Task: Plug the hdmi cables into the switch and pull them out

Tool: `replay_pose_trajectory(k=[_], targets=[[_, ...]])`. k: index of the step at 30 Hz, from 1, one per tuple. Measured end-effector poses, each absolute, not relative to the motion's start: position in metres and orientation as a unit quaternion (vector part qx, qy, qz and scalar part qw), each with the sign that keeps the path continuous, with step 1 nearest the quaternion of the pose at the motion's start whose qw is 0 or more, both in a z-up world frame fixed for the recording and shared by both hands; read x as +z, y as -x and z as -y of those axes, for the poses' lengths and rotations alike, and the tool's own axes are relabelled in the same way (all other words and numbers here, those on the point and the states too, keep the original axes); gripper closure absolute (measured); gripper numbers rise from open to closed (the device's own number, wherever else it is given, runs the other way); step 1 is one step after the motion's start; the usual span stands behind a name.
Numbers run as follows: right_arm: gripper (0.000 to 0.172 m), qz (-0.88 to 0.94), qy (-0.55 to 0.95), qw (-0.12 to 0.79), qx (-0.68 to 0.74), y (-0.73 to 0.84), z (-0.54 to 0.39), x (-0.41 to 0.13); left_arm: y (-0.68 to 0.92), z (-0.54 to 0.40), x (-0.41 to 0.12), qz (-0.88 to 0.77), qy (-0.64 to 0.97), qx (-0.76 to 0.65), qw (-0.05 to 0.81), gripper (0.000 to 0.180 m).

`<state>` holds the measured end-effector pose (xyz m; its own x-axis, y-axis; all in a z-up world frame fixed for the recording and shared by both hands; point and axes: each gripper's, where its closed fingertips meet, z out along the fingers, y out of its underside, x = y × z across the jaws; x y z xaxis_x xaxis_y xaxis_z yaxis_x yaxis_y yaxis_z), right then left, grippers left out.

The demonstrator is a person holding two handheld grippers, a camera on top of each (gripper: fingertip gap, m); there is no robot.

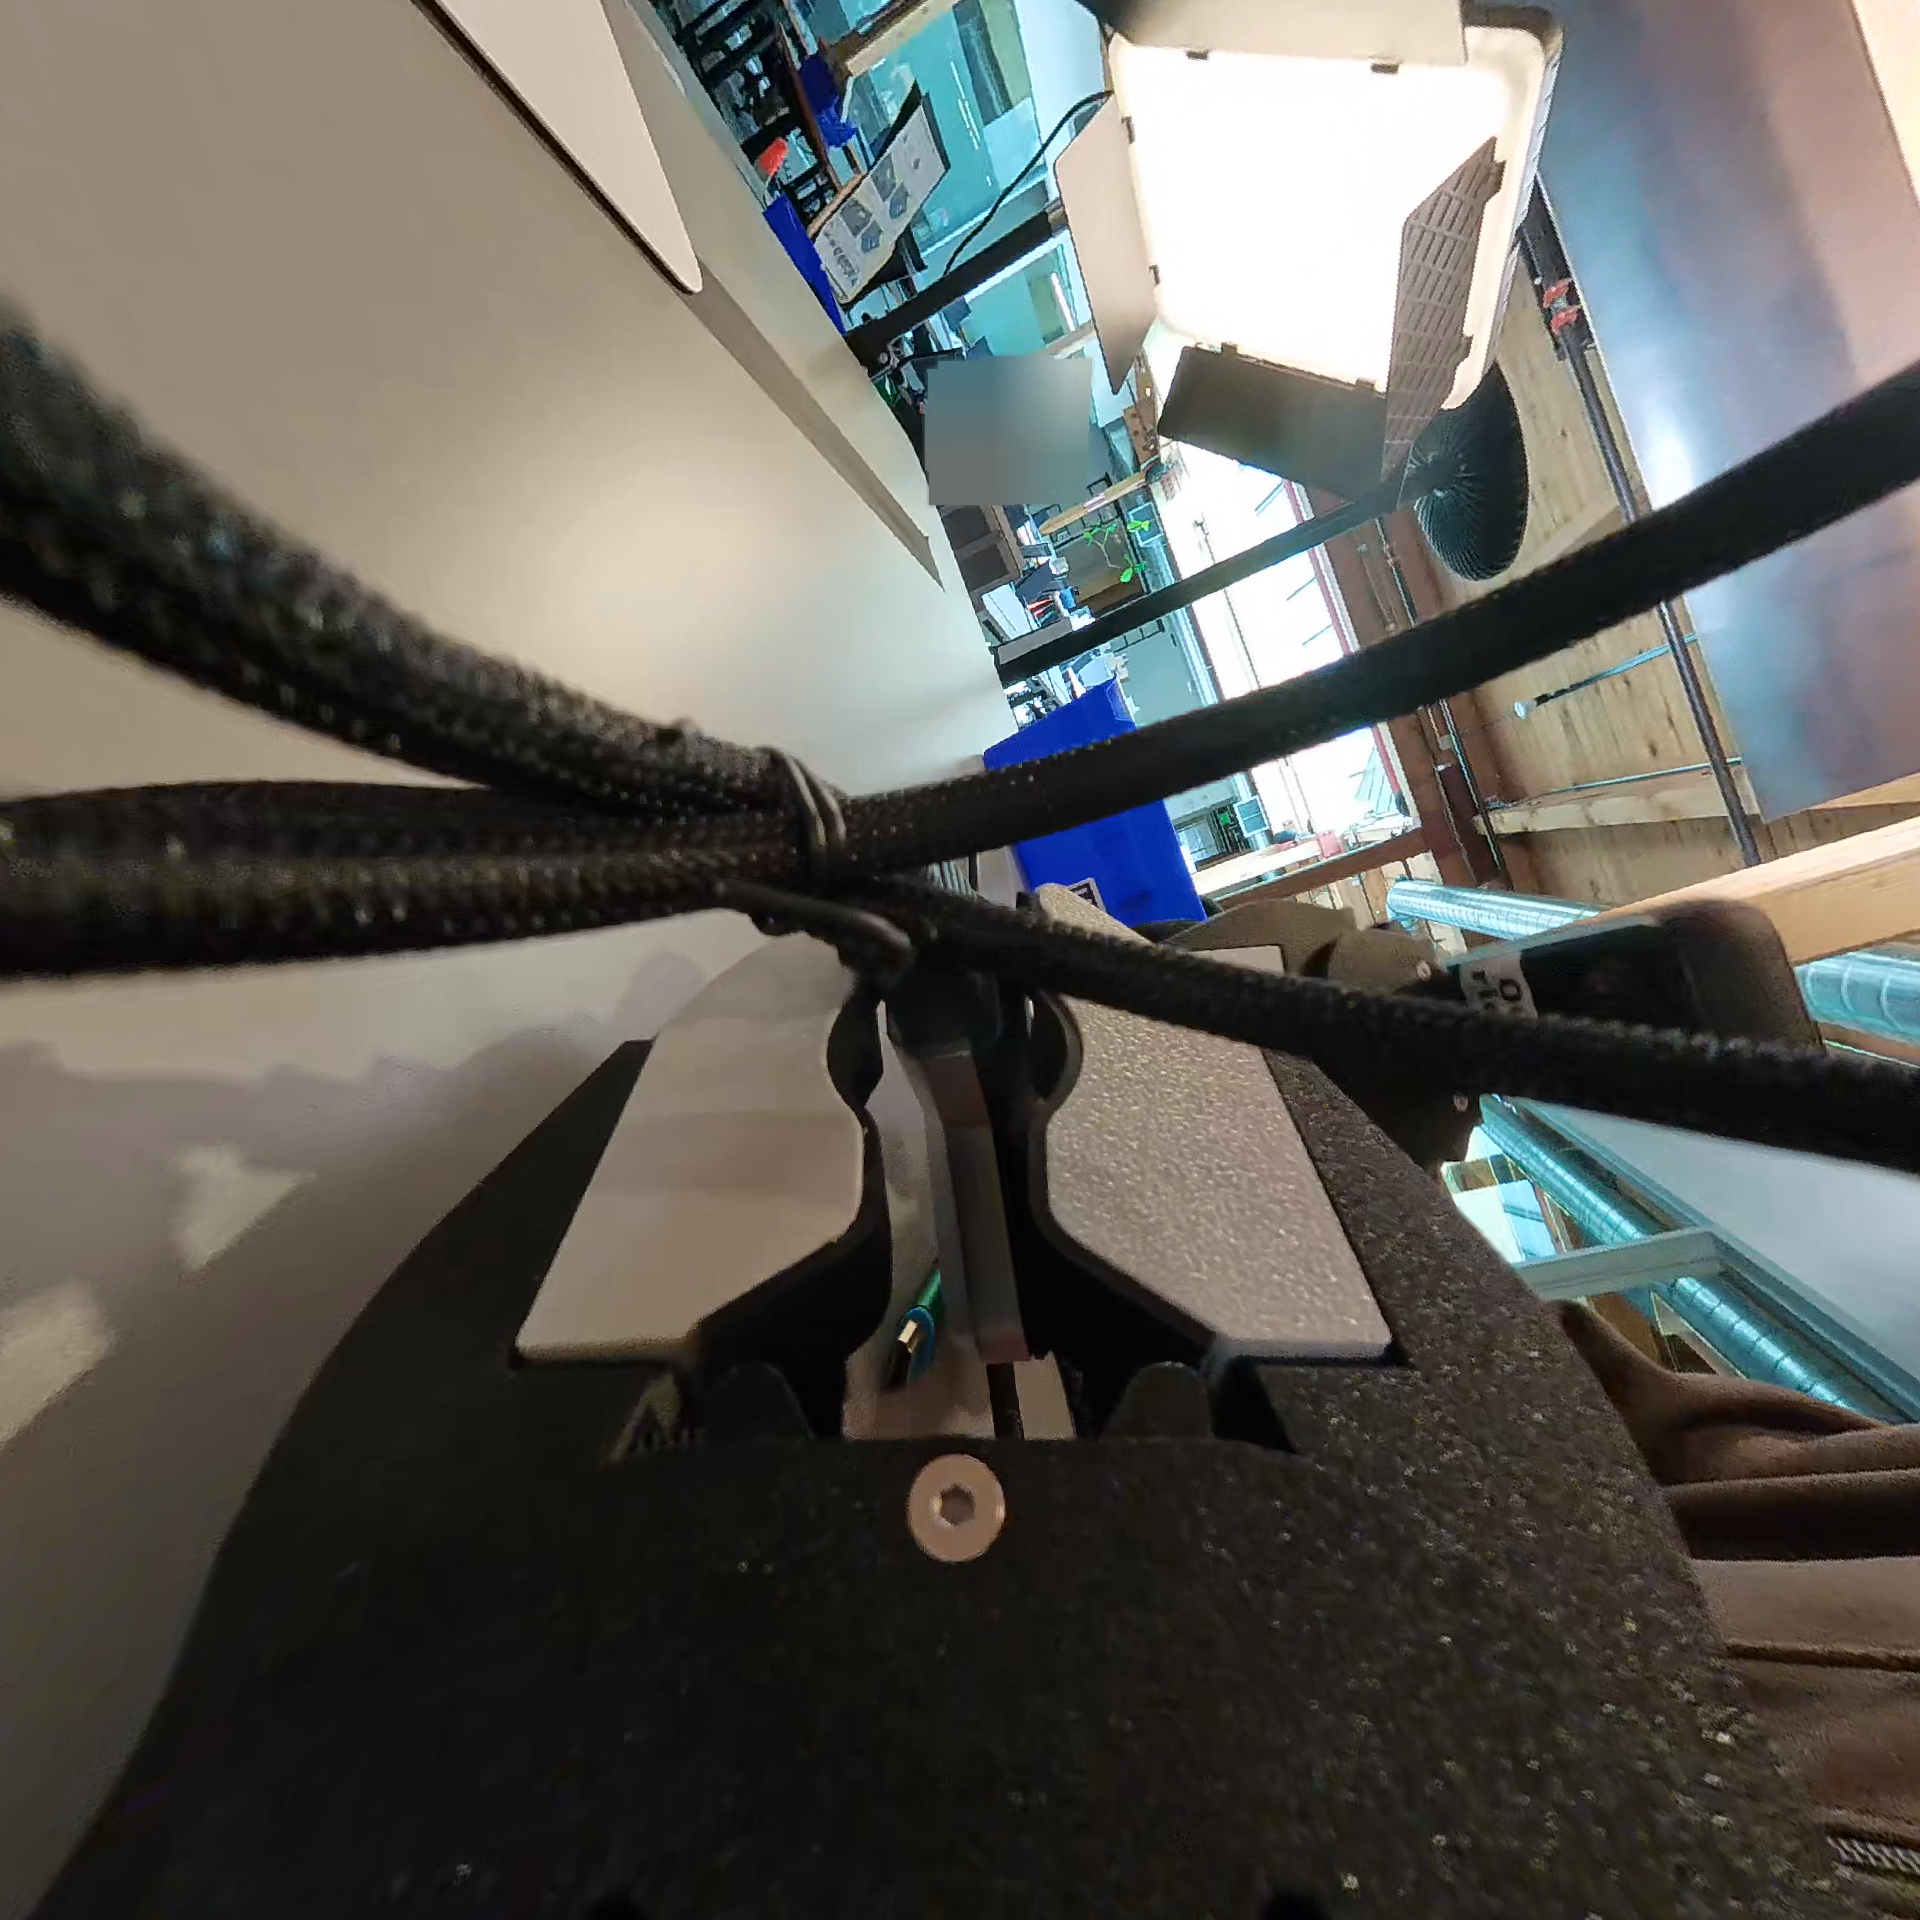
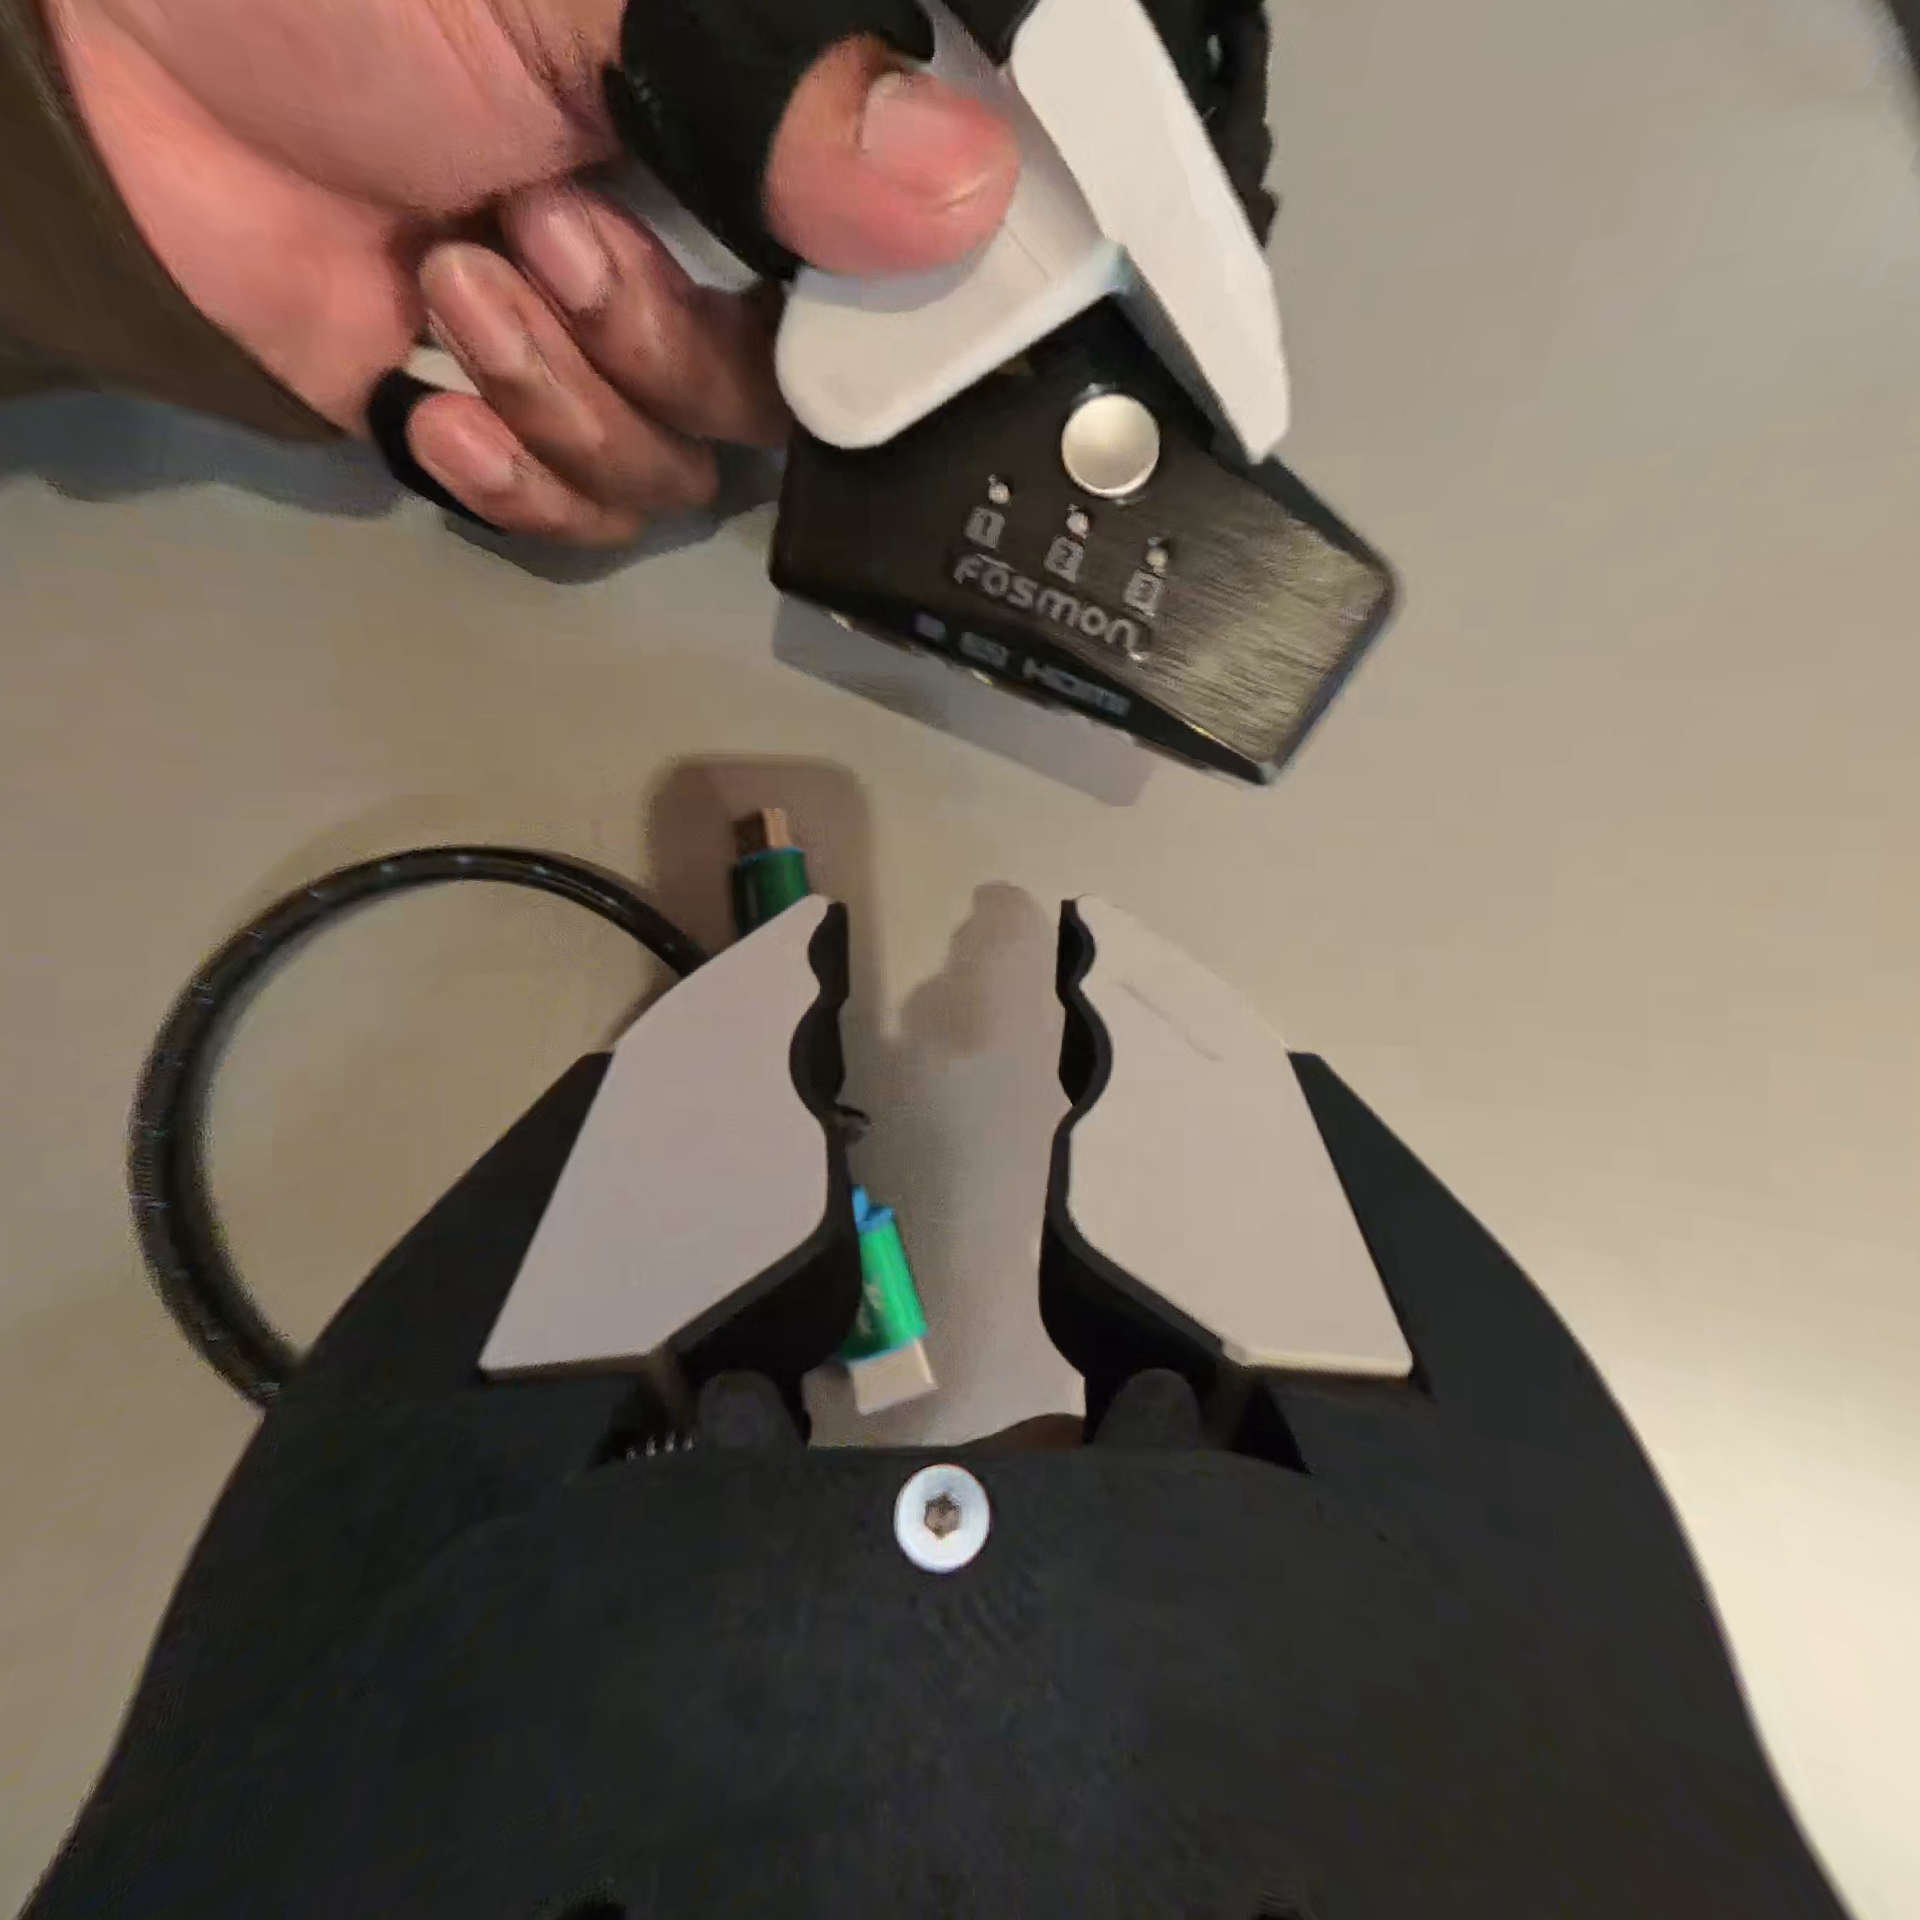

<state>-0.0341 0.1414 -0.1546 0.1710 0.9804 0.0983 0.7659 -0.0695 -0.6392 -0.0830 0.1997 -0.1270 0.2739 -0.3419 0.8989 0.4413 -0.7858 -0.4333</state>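
Observation:
In the right wrist view a hand (image 2: 416,208) holds my left gripper (image 2: 1039,312), whose white fingers are shut on the back end of a black switch box (image 2: 1091,613) with a round silver button, held tilted just above the pale table (image 2: 1558,935). In the left wrist view the box shows edge-on as a thin grey slab (image 1: 977,1195) between the fingers, and black braided cables (image 1: 416,675) fan out from it. My right gripper (image 2: 951,914) is open with nothing between its pads. A green-shelled plug (image 2: 769,862) lies just beyond its left fingertip, and another green plug (image 2: 883,1288) lies between the finger bases.
A black cable (image 2: 208,1039) loops on the table to the left of my right gripper. In the left wrist view a blue bin (image 1: 1101,810), a bright lamp panel (image 1: 1299,187) and wooden ceiling beams (image 1: 1621,727) show in the background. The tips of one gripper are about 9 cm away from the tips of the other.

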Motion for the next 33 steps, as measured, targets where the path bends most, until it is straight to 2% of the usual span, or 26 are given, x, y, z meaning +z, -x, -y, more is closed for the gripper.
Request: replay_pose_trajectory(k=[4, 7, 12, 14, 15, 18, 21, 25, 28, 30, 33], targets=[[0.125, 0.617, 0.725, 0.186, 0.242, 0.042, -0.124, -0.172, 0.083, -0.198, -0.126, 0.031, 0.727, -0.604, 0.325, 0.157], [0.122, 0.633, 0.73, 0.141, 0.217, 0.038, -0.119, -0.188, 0.082, -0.196, -0.127, 0.026, 0.729, -0.603, 0.323, 0.157], [0.132, 0.654, 0.726, 0.124, 0.171, 0.034, -0.115, -0.191, 0.079, -0.194, -0.128, 0.015, 0.733, -0.6, 0.32, 0.157], [0.154, 0.667, 0.719, 0.126, 0.148, 0.03, -0.11, -0.192, 0.08, -0.195, -0.127, 0.018, 0.731, -0.603, 0.319, 0.156], [0.154, 0.671, 0.716, 0.135, 0.136, 0.029, -0.109, -0.192, 0.081, -0.195, -0.127, 0.021, 0.728, -0.606, 0.319, 0.156], [0.155, 0.68, 0.706, 0.182, 0.076, 0.022, -0.115, -0.19, 0.081, -0.196, -0.125, 0.024, 0.725, -0.611, 0.318, 0.156], [0.155, 0.669, 0.683, 0.287, -0.051, 0.006, -0.152, -0.172, 0.079, -0.197, -0.125, 0.024, 0.724, -0.614, 0.312, 0.156], [0.155, 0.592, 0.601, 0.476, -0.25, -0.018, -0.215, -0.095, 0.072, -0.205, -0.118, 0.032, 0.707, -0.635, 0.309, 0.157], [0.156, 0.543, 0.49, 0.571, -0.373, -0.022, -0.23, -0.044, 0.06, -0.215, -0.103, 0.058, 0.669, -0.677, 0.302, 0.157], [0.157, 0.527, 0.442, 0.605, -0.402, -0.015, -0.231, -0.04, 0.052, -0.225, -0.094, 0.081, 0.64, -0.704, 0.297, 0.157], [0.157, 0.513, 0.414, 0.623, -0.421, -0.008, -0.236, -0.061, 0.039, -0.238, -0.09, 0.084, 0.629, -0.712, 0.3, 0.157]])
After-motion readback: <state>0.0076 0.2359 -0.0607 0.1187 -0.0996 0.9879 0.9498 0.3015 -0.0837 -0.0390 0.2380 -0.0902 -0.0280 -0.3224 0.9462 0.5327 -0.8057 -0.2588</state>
